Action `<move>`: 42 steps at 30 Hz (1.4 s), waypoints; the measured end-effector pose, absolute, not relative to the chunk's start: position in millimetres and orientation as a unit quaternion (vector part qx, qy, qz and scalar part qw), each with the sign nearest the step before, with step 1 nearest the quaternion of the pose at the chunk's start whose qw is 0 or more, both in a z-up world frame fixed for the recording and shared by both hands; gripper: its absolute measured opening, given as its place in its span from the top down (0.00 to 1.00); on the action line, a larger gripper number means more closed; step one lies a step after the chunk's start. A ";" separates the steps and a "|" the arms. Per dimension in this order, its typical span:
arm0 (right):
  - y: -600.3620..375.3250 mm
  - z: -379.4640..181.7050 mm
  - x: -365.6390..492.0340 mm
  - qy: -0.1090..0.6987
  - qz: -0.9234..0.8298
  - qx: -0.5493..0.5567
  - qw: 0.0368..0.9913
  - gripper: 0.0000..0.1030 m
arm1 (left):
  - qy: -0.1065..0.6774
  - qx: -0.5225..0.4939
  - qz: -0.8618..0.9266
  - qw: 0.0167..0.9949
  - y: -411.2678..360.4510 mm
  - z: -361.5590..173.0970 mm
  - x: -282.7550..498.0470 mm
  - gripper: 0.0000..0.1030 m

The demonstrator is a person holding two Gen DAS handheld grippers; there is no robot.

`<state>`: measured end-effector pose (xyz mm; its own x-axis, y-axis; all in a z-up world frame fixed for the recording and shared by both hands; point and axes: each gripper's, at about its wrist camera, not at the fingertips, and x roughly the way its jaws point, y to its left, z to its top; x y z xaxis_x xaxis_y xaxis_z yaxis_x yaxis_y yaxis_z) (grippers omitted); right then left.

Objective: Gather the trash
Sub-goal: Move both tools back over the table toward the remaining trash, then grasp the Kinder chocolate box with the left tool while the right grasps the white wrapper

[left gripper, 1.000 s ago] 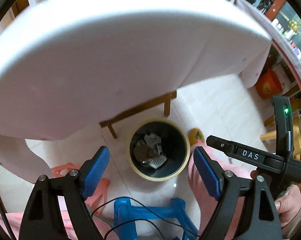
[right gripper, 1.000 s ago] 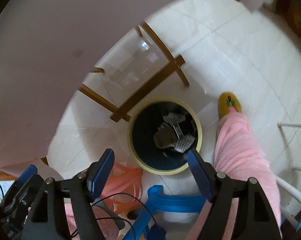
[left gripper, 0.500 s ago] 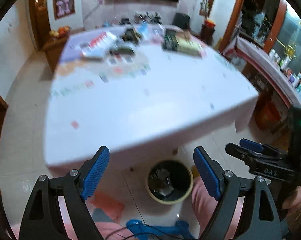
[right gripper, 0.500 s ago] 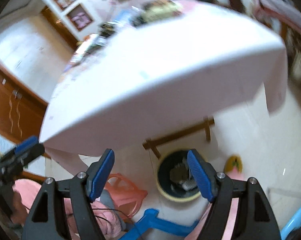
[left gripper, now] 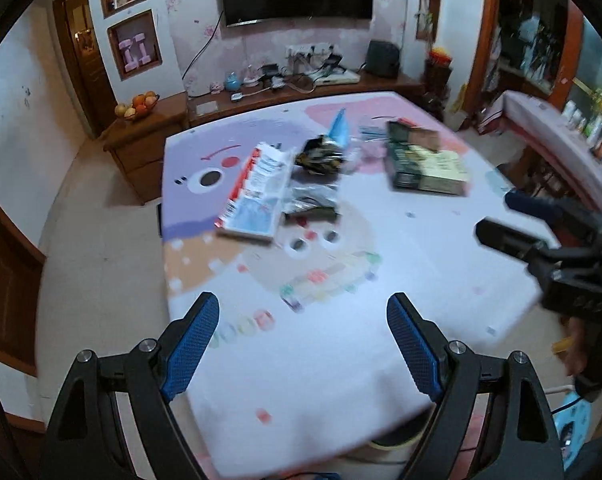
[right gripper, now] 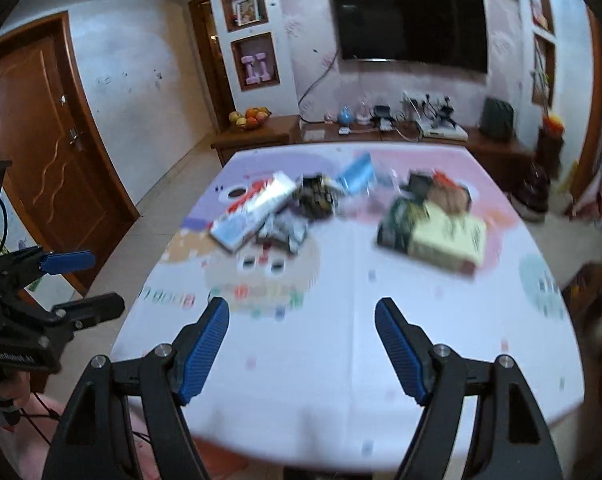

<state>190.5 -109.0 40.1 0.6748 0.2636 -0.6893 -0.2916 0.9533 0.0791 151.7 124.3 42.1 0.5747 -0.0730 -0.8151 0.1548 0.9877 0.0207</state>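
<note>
Trash on counter [left gripper: 341, 360] — several pieces, clustered toward the far half of the patterned cloth: a flattened red-and-white carton [left gripper: 257, 194], a crumpled dark wrapper [left gripper: 319, 156] just beside it, a grey foil packet [left gripper: 313, 202] partly tucked against the carton, a blue wrapper [left gripper: 339, 128] behind, and a green-and-cream box [left gripper: 425, 164] off to the right, well apart from the cluster. Left hand-held gripper [left gripper: 303, 344]: jaws spread wide, nothing between them, poised over the near edge. Right hand-held gripper [right gripper: 301, 344]: likewise spread and empty. Step in hand, as judged: reach for the next piece. Advice — take the loose wrapper or foil packet first, pinching a raised fold rather than a flat face; the carton likely wants an edge grip or both grippers. Surroundings: wooden sideboard [right gripper: 381, 136] with fruit bowl [right gripper: 251, 117] and cables, wall television [right gripper: 411, 24], brown door [right gripper: 41, 128]. Obstacles: none between grippers and trash; overlapping pieces may drag one another. A rim just visible under the counter's near edge may be a bin.
</note>
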 end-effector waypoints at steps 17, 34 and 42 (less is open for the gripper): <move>-67.9 -35.0 361.2 0.442 0.224 0.002 0.868 0.26 | 0.554 0.025 -0.065 0.829 167.9 -66.4 327.2 0.18; -20.6 -86.6 380.7 0.487 0.324 -0.101 0.805 0.26 | 0.555 0.054 -0.127 0.820 178.9 -77.3 349.6 0.18; -23.0 -87.4 366.2 0.459 0.287 -0.153 0.826 0.56 | 0.555 0.048 -0.136 0.819 166.1 -78.6 364.9 0.18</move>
